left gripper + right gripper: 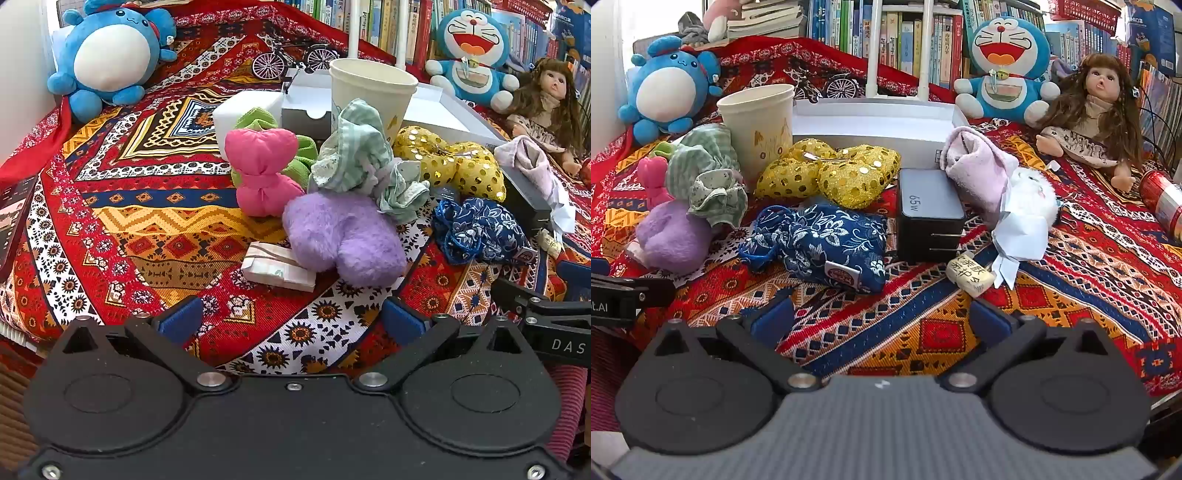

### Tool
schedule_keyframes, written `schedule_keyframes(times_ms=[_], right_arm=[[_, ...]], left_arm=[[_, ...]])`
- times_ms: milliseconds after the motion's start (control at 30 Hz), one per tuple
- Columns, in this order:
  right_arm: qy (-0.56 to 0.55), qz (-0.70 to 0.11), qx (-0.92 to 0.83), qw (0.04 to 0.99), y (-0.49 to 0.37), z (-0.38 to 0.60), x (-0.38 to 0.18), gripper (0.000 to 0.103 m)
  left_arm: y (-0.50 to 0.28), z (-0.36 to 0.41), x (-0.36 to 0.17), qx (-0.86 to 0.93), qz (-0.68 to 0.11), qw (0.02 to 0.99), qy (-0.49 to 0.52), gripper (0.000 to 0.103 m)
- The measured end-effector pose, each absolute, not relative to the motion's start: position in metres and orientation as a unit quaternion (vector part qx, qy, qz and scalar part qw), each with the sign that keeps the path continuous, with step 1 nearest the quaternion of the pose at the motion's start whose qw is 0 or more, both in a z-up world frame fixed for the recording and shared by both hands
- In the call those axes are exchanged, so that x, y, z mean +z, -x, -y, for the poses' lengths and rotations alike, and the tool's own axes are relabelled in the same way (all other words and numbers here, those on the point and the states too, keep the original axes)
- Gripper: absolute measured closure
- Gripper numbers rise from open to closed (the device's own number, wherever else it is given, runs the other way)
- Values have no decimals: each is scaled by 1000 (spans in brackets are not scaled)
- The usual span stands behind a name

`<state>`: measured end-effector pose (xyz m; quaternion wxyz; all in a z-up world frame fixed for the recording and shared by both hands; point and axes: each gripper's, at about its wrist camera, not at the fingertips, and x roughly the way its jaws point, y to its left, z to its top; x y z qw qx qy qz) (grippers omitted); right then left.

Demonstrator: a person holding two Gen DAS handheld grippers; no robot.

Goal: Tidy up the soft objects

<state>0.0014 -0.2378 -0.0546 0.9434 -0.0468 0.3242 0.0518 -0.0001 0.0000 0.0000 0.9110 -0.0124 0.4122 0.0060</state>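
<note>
Soft items lie in a pile on the patterned cloth: a purple fuzzy heart (pixel 343 240) (pixel 670 234), a pink stuffed bow (pixel 262 173), a green striped cloth (pixel 354 155) (pixel 705 173), a gold sequin cushion (pixel 454 166) (pixel 831 173), a blue floral pouch (pixel 476 230) (pixel 820 243) and a pale pink cloth (pixel 979 166). My left gripper (pixel 291 321) is open and empty, just short of the purple heart. My right gripper (pixel 882 317) is open and empty, just short of the blue pouch.
A paper cup (pixel 369 92) (pixel 759 125), a white tray (pixel 875 122), a black 65W charger (pixel 929 214), a small wrapped packet (pixel 277 266) and a red can (pixel 1163 203) lie about. Blue plush toys (pixel 107 55) (pixel 1004 66) and a doll (pixel 1097 110) sit behind, before bookshelves.
</note>
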Motion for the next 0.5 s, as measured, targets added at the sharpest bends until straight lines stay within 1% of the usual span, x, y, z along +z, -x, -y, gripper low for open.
schedule_keyframes(times_ms=[500], right_arm=[[48, -324, 52, 944, -2, 237, -54, 0]], left_arm=[[0, 0, 0, 7, -412, 911, 12, 0]])
